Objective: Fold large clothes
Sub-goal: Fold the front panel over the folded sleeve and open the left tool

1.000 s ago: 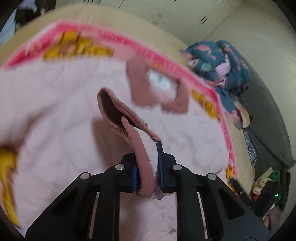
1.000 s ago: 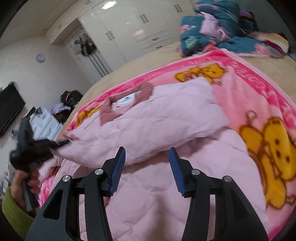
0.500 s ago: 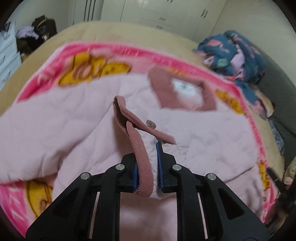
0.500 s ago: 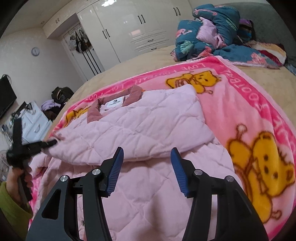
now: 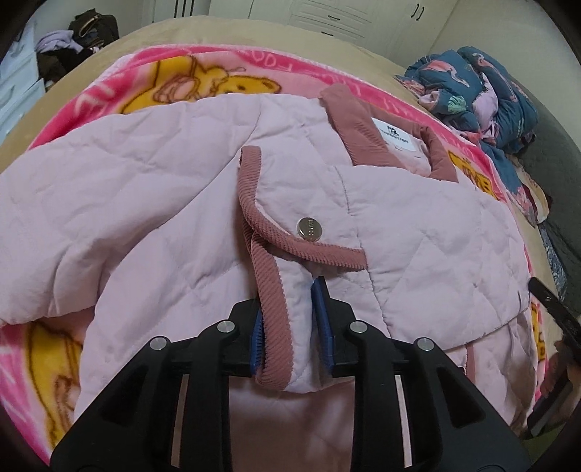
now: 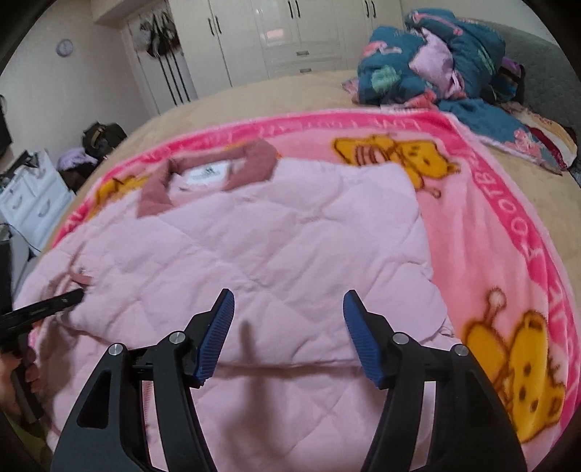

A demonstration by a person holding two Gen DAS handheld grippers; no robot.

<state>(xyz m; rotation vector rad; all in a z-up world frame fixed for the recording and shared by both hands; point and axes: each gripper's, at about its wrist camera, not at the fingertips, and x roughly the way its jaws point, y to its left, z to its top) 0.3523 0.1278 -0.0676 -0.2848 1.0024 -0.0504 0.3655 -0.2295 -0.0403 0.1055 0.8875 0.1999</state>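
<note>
A pale pink quilted jacket [image 5: 417, 232] with a dusty-rose corduroy collar [image 5: 363, 138] lies spread on a pink bear-print blanket [image 6: 508, 225]. One sleeve is folded across its front. My left gripper [image 5: 288, 301] has that sleeve's corduroy-trimmed cuff [image 5: 276, 319] between its jaws, low over the jacket near a silver snap [image 5: 308, 229]. The jaws are opening, though the pads still touch the cloth. In the right wrist view my left gripper [image 6: 69, 297] shows at the jacket's left edge. My right gripper [image 6: 288, 296] hovers over the jacket's lower half, its jaws opening with nothing between them.
The blanket covers a tan bed [image 6: 254, 98]. A heap of teal patterned bedding [image 6: 435, 54] sits at the far right corner. White wardrobes [image 6: 290, 32] line the back wall. White drawers [image 6: 32, 203] and a dark bag [image 6: 101, 138] stand left of the bed.
My left gripper has come down and laid the cuff on the jacket's front, and its jaws have eased apart. My right gripper has shifted over the jacket and its jaws have widened.
</note>
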